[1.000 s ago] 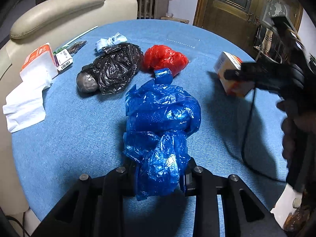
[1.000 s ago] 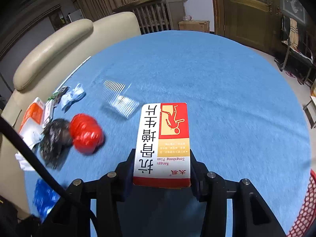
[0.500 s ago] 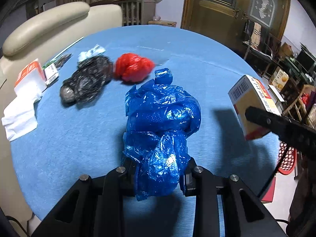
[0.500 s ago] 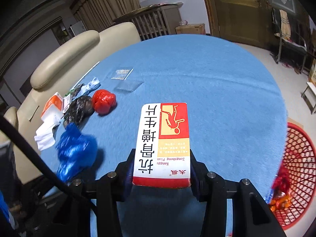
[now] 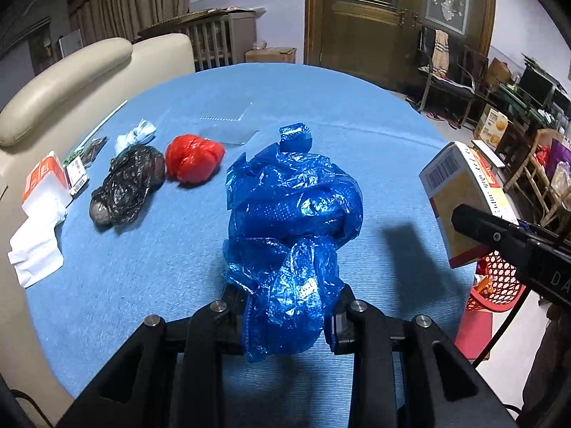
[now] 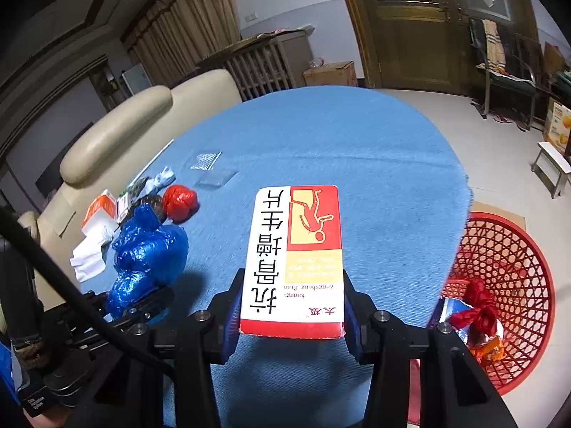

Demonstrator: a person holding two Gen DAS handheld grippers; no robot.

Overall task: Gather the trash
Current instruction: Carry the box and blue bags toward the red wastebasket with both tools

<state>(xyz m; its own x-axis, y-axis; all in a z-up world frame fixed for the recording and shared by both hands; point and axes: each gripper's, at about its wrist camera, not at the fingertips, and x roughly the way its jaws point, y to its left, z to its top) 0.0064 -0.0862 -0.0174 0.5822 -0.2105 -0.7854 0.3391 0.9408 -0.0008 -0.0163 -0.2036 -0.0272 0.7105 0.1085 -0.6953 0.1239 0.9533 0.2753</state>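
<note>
My left gripper is shut on a crumpled blue plastic bag, held above the blue table. My right gripper is shut on a red, white and yellow medicine box; the same box shows at the right in the left wrist view. A red mesh basket stands on the floor past the table's right edge, with some trash in it. On the table lie a red bag and a black bag.
At the table's left edge are a white tissue, an orange-and-white carton, small wrappers and a clear plastic piece. A cream sofa stands behind; chairs and boxes crowd the right side of the room.
Both grippers have moved right and slightly up with their loads. The red basket has come into the right wrist view, and the bags on the table have slid left and farther away.
</note>
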